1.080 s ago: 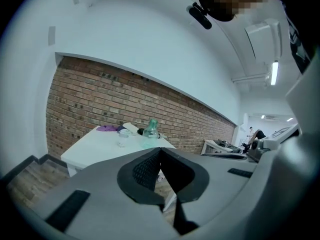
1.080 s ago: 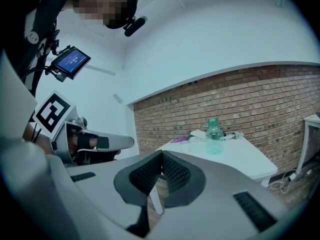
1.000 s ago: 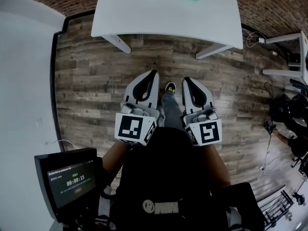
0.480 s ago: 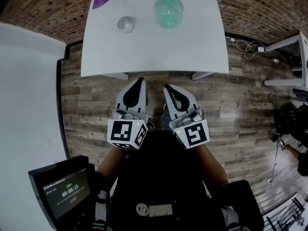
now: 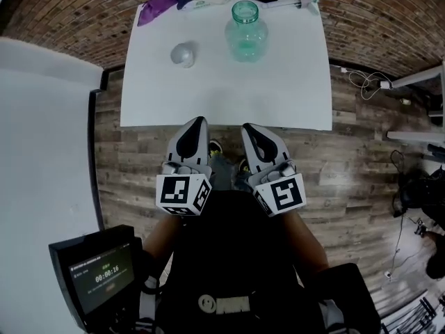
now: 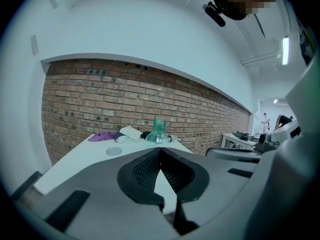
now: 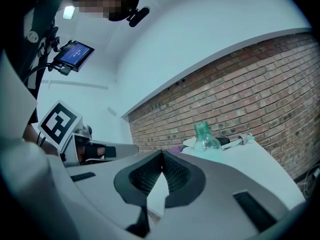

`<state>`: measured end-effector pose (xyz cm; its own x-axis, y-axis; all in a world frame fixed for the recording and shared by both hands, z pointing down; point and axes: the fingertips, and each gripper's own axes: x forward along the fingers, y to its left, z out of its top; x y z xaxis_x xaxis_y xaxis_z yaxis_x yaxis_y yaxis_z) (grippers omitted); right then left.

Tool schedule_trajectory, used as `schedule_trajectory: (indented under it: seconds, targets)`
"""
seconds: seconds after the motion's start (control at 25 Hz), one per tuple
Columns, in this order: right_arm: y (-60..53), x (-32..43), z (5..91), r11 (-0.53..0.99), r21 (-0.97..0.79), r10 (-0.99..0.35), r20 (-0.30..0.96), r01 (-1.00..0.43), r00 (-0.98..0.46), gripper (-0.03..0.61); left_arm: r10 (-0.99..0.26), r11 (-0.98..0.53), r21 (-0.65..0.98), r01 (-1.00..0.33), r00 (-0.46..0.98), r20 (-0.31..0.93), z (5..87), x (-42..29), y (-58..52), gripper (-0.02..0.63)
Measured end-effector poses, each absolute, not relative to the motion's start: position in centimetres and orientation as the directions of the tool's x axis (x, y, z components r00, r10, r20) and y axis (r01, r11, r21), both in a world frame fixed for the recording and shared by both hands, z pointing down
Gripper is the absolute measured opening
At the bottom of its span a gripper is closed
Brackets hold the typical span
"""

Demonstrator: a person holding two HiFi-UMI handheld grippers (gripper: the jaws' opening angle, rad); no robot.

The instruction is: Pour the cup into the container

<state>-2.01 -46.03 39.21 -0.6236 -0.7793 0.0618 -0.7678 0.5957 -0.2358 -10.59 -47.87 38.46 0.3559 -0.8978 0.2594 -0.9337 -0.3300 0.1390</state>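
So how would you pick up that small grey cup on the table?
Probably by its side wall, jaws level across the cup, coming from the table's near edge with the left gripper: it looks low and round, stands clear of the jar, and is on that gripper's side.

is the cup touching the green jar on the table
Apart. The head view shows a strip of bare table between the cup and the jar.

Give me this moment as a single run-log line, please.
stage: before grasp | left hand-held gripper: shut, empty | right hand-held gripper: shut, empty | cup: on table, untouched | container: upright, open top
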Motion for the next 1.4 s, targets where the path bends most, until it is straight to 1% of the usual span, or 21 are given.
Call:
schedule_trajectory:
  seconds: [0.24,0.44,0.48,0.56,0.64,0.68,0.76,0.96,1.24,1.4]
  targets:
    - [-50.1,-3.1,39.7,0.588,-0.209,-0.784,0.088,-0.781,-0.614,0.003,-0.908,-0.313,0.111,-0.943,0.331,0.256,39.9,-13.2,-52.3,0.002]
    - [-54.2,-5.0,39.8,0.593,-0.159,-0.778,0.138,-0.789,-0.612,0.003,-0.929,-0.267,0.04,-0.963,0.268,0.256,42.6,-17.6,-57.5,0.002]
    - [-54.9,-5.4,39.5,0.599,-0.149,-0.775,0.141,-0.787,-0.617,0.003,-0.926,-0.267,0.047,-0.963,0.269,0.265,43.4,-18.3,-58.5,0.018]
    - [-56.5,-6.3,38.9,0.606,-0.132,-0.771,0.145,-0.784,-0.62,0.003,-0.916,-0.27,0.076,-0.96,0.281,0.286,45.2,-19.3,-60.5,0.189]
    - [-58.3,-7.1,38.5,0.602,-0.119,-0.775,0.153,-0.79,-0.613,0.003,-0.913,-0.268,0.069,-0.961,0.276,0.301,46.7,-20.3,-62.6,0.31]
    - [-59.0,-7.5,38.3,0.599,-0.115,-0.777,0.158,-0.793,-0.609,0.003,-0.912,-0.267,0.052,-0.962,0.269,0.309,47.4,-20.7,-63.6,0.35]
    - [-60.1,-8.2,38.3,0.592,-0.106,-0.779,0.177,-0.799,-0.601,0.003,-0.907,-0.27,0.025,-0.963,0.263,0.328,49.0,-21.1,-65.1,0.388]
    - [-62.3,-9.5,39.2,0.57,-0.086,-0.784,0.243,-0.817,-0.572,0.003,-0.888,-0.271,0.048,-0.961,0.269,0.374,52.8,-21.7,-68.0,0.391]
    - [-64.6,-11.0,40.4,0.558,-0.042,-0.791,0.274,-0.829,-0.547,0.003,-0.868,-0.339,0.097,-0.936,0.351,0.351,54.8,-21.3,-69.8,0.391]
    - [-65.4,-11.5,40.7,0.547,-0.023,-0.798,0.289,-0.837,-0.529,0.003,-0.864,-0.355,0.1,-0.93,0.367,0.345,55.6,-20.9,-70.5,0.391]
